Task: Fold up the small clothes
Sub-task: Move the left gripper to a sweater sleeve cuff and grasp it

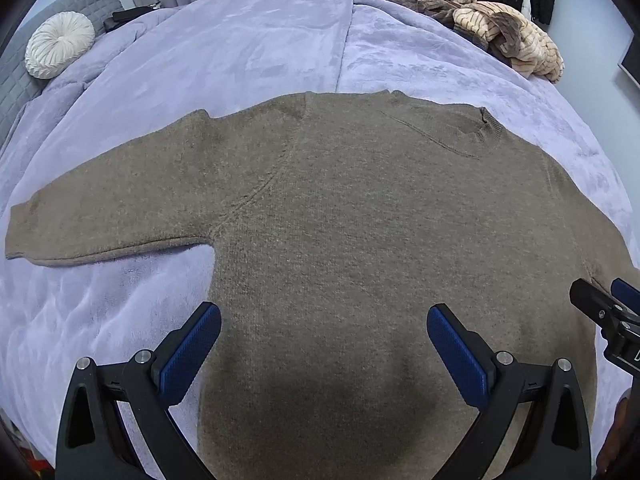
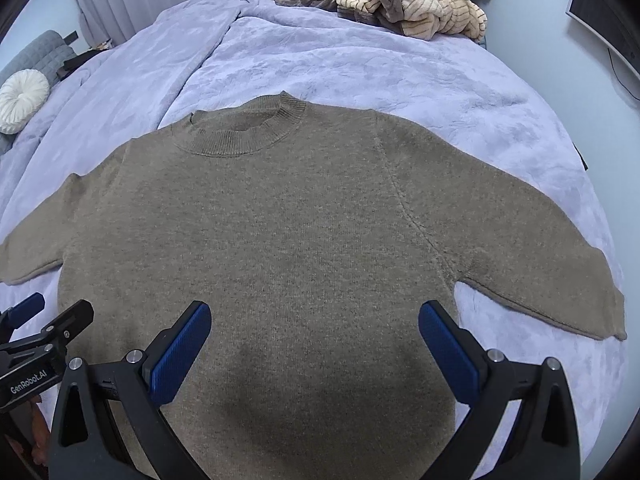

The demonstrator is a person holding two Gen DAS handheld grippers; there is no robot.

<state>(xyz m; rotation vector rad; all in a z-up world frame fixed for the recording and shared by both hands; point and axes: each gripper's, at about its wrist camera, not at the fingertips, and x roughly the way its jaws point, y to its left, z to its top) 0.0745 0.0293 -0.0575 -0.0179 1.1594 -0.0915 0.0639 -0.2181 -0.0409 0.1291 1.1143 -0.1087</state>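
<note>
A brown knit sweater (image 1: 360,220) lies flat on a lavender blanket (image 1: 260,48), collar away from me, both sleeves spread out sideways. My left gripper (image 1: 324,316) is open and empty above the sweater's lower left part. My right gripper (image 2: 315,312) is open and empty above the lower right part of the sweater (image 2: 280,232). Each gripper shows at the edge of the other's view: the right one (image 1: 608,300) and the left one (image 2: 56,316). The left sleeve (image 1: 100,216) and right sleeve (image 2: 540,248) lie flat.
A heap of tan striped and brown clothes (image 1: 488,28) (image 2: 400,0) lies at the far right of the bed. A round white cushion (image 1: 60,46) rests on a grey headboard (image 1: 16,76) at far left. Curtains hang behind the bed.
</note>
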